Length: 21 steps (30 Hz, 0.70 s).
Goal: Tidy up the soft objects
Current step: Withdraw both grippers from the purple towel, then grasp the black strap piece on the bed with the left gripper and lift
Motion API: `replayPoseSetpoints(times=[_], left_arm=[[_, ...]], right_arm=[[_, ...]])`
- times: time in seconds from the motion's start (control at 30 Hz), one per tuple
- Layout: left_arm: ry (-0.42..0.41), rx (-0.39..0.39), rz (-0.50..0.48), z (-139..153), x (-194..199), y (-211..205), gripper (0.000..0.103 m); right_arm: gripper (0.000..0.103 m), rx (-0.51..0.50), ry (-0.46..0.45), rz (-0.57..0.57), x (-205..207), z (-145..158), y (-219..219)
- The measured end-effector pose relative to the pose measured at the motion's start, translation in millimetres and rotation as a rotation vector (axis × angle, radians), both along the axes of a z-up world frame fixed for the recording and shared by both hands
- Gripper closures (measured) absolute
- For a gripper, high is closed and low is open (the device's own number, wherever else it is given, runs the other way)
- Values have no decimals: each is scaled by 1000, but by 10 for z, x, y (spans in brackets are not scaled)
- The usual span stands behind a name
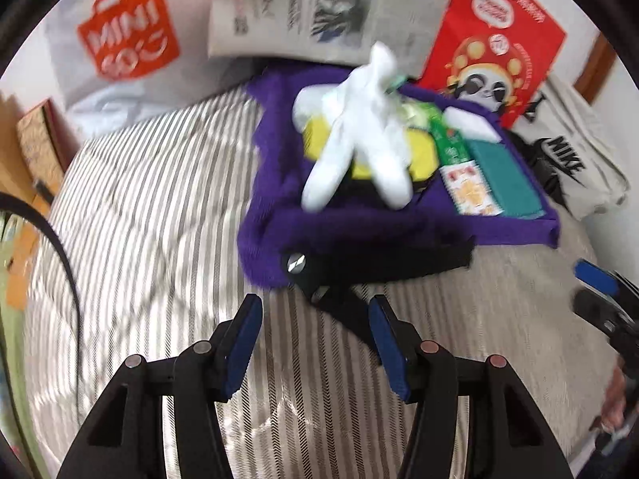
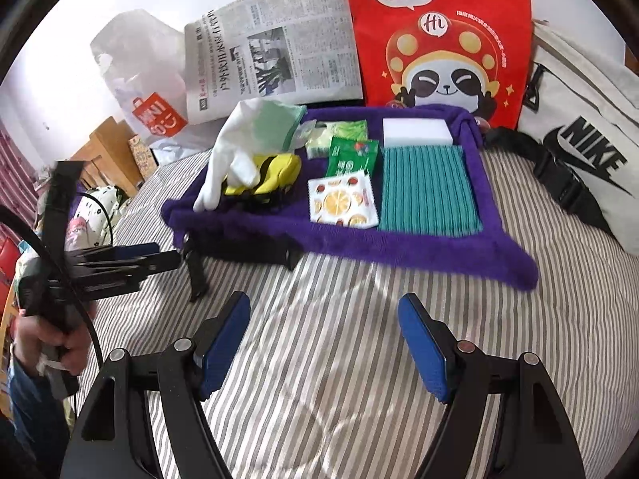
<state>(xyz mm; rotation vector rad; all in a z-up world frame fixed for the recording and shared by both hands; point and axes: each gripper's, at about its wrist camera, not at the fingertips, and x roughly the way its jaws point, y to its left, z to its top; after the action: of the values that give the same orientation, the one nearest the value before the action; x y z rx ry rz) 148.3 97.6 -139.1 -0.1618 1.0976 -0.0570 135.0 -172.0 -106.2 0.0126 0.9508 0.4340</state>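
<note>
While both grippers hover with their blue pads spread wide and nothing between them, the left gripper (image 1: 315, 343) and the right gripper (image 2: 323, 343) face a striped bed (image 2: 319, 359) laid with a purple towel (image 2: 399, 247). From left to right on the towel lie a white glove (image 2: 231, 163) draped over a yellow pouch (image 2: 275, 175), 2 green packets (image 2: 351, 155), a fruit-print packet (image 2: 343, 199) and a folded teal cloth (image 2: 425, 191), with a white sponge (image 2: 417, 131) just behind the cloth. A black strap (image 2: 243, 251) runs along the towel's near edge. Behind stand a Miniso bag (image 2: 139, 80), a newspaper (image 2: 271, 52), a red panda bag (image 2: 439, 40) and a Nike bag (image 2: 579, 139).
</note>
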Motion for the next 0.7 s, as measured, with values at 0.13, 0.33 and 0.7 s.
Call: replayPoseSetpoints(times=[0.13,0.33,0.7], left_arm=[[-19,-37,25,-74,36,-84,50],[-14,147,-9,-195,117,-396,47],[4,130,0,-192,-201,20,45]], right_arm=[[27,17,14,-3,-122,-39,-43],[27,6,22,-16,-195,-135,-66],[27,7,84,-16,-180,-416,-53]])
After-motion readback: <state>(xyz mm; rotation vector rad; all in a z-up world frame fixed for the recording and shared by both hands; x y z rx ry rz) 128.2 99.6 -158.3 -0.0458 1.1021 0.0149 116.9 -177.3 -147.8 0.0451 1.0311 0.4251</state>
